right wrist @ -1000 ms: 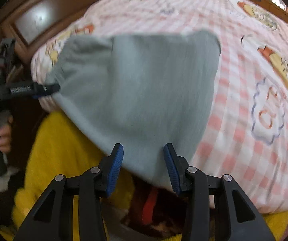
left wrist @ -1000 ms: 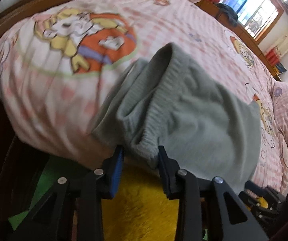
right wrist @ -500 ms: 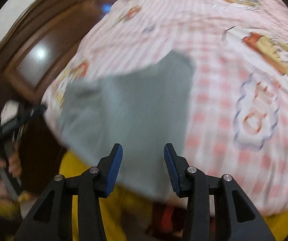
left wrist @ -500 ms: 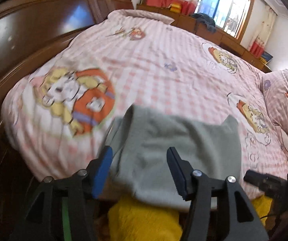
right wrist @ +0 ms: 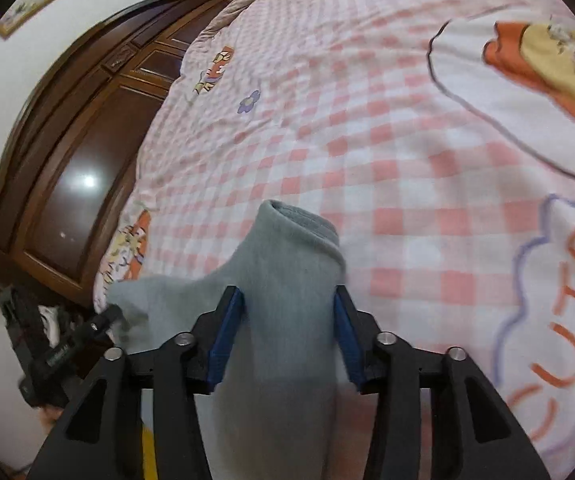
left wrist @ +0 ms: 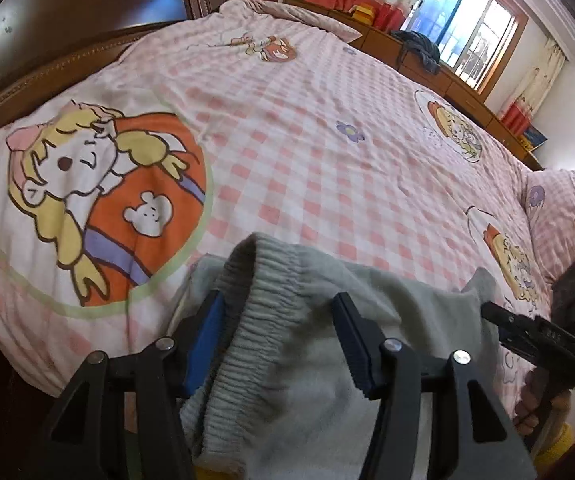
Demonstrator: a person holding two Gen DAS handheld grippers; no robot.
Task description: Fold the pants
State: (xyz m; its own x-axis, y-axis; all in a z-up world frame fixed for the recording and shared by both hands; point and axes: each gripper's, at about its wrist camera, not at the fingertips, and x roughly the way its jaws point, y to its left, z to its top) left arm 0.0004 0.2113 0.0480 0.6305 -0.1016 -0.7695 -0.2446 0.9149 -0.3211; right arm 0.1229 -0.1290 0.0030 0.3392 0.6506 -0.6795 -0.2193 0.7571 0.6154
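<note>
Closest to me, the left hand-held gripper (left wrist: 279, 332) stands with its blue-padded fingers (left wrist: 203, 344) wide apart, and the ribbed waistband (left wrist: 247, 336) of the grey pants (left wrist: 319, 360) bunches up between them; the pads sit on either side of the cloth without pinching it. The right hand-held gripper (right wrist: 287, 328) is spread too, its fingers (right wrist: 227, 332) flanking a narrower column of the same pants (right wrist: 283, 300), the fabric touching or nearly touching both pads (whether it is really squeezed I cannot tell). A rolled end of the cloth (right wrist: 299, 220) pokes up just past the fingertips. The pants lie at the near edge of the bed (left wrist: 327, 160), part draped over the side toward the person, whose yellow sleeve (left wrist: 555, 440) shows low down by the hand holding the right tool. Each gripper can be seen from the other's camera, one at either side of the garment. Beyond the pants spreads a pink-and-white checked bedspread (right wrist: 367, 140) printed with cartoon figures, a large orange-and-yellow one (left wrist: 99, 204) lying left of the waistband. A matching pillow (left wrist: 567, 208) rests at the far right. Dark wooden panelling (right wrist: 71, 184) runs along the left side of the bed, and farther back a low wooden cabinet (left wrist: 447, 80) stands under a bright window (left wrist: 467, 40) with pale curtains.
</note>
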